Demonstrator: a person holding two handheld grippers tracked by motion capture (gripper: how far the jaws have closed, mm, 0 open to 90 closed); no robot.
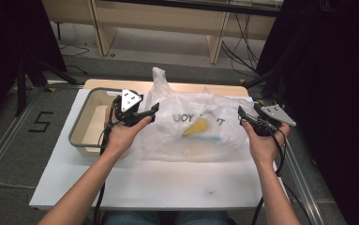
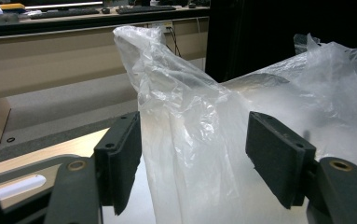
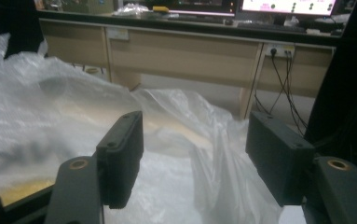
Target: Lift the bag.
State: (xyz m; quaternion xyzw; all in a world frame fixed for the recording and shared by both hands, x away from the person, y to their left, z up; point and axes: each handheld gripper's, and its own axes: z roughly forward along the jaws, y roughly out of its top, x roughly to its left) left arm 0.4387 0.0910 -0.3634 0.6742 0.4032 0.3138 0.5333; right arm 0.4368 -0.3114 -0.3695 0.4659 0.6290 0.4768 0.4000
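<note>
A clear plastic bag (image 1: pixel 191 122) with dark lettering lies puffed up on the white table top (image 1: pixel 168 183), with something yellow and blue (image 1: pixel 197 127) inside it. My left gripper (image 1: pixel 150 112) is open at the bag's left side, and one twisted bag handle (image 2: pixel 167 79) rises between its jaws without being pinched. My right gripper (image 1: pixel 246 113) is open at the bag's right edge, with loose film (image 3: pixel 199 154) lying between its jaws. A hand holds each gripper.
A grey-rimmed bin (image 1: pixel 81 123) with a pale inside stands at the table's left, just behind my left hand. A wooden desk (image 1: pixel 168 18) with cables stands beyond the table. Dark drapes hang on both sides. The near part of the white top is bare.
</note>
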